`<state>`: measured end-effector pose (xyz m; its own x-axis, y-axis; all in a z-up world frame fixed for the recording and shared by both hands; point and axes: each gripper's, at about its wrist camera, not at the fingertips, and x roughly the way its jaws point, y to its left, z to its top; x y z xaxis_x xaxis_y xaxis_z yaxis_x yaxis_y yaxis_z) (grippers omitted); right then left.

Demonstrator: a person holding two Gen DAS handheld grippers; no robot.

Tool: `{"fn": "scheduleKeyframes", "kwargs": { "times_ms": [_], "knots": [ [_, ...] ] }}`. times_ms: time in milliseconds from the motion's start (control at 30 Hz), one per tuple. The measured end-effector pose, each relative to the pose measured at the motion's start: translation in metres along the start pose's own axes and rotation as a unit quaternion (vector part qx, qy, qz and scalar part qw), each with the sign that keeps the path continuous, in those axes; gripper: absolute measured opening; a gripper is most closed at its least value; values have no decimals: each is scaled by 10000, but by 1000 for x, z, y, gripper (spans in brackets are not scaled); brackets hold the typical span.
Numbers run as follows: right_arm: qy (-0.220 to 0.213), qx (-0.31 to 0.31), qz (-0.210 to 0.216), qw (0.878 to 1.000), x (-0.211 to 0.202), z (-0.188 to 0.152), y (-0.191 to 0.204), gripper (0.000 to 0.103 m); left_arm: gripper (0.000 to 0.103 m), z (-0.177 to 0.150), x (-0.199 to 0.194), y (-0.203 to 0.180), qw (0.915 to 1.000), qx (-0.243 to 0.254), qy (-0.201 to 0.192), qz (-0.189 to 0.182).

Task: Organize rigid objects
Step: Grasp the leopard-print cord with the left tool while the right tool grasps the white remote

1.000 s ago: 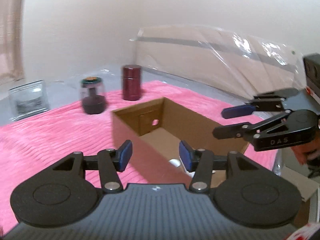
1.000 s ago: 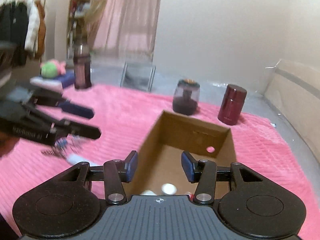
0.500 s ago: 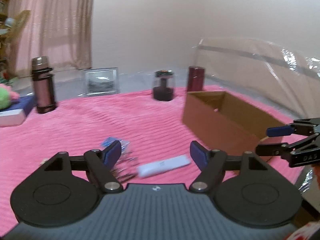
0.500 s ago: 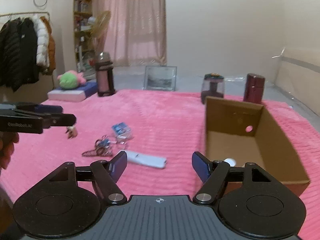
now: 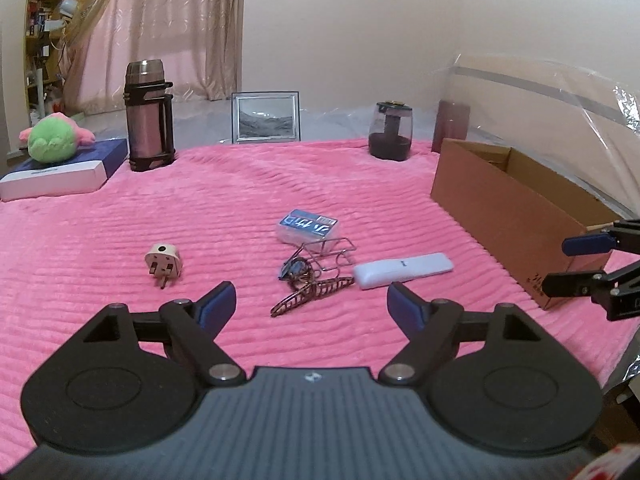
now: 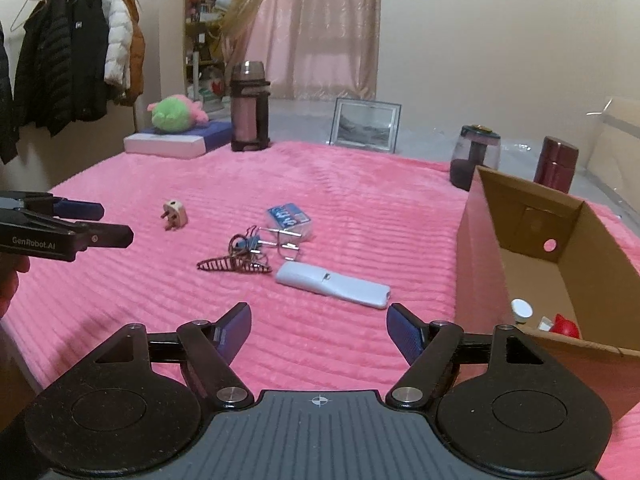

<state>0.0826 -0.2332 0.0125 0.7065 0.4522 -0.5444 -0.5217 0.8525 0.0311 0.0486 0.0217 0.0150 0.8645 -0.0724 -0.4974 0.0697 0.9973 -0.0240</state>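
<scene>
Small items lie on the pink blanket (image 5: 100, 248): a white remote (image 5: 403, 270) (image 6: 334, 285), a brown hair claw (image 5: 312, 295) (image 6: 232, 266), a wire clip with keys (image 5: 320, 258) (image 6: 256, 244), a blue card box (image 5: 309, 226) (image 6: 289, 218) and a beige plug adapter (image 5: 164, 264) (image 6: 175, 213). My left gripper (image 5: 311, 307) hovers just short of the hair claw, jaws opening, nothing between them. My right gripper (image 6: 319, 327) hangs near the remote, jaws opening and empty. The cardboard box (image 5: 516, 200) (image 6: 532, 236) on the right holds a white cap and a red item.
Along the far edge stand a thermos (image 5: 148, 116), a picture frame (image 5: 266, 117), a dark jar (image 5: 392, 130) and a maroon canister (image 6: 557, 164). A green plush (image 5: 54, 138) lies on a flat blue-and-white box. Coats hang at the left in the right wrist view.
Both grippers have swung away from over the cardboard box toward the loose items on the blanket, sunk lower, and their jaws have spread wider.
</scene>
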Motion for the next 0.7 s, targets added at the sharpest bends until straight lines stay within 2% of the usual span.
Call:
{"fn": "scheduleKeyframes", "kwargs": {
  "times_ms": [433,700],
  "knots": [
    [457,-684,101,9966,65,1,6,72,80,-5,40,2,9993,117,312,-168],
    [702,-1565,285,9848,126,16,4,72,80,-1,77,6,9982,287,479,-217]
  ]
}}
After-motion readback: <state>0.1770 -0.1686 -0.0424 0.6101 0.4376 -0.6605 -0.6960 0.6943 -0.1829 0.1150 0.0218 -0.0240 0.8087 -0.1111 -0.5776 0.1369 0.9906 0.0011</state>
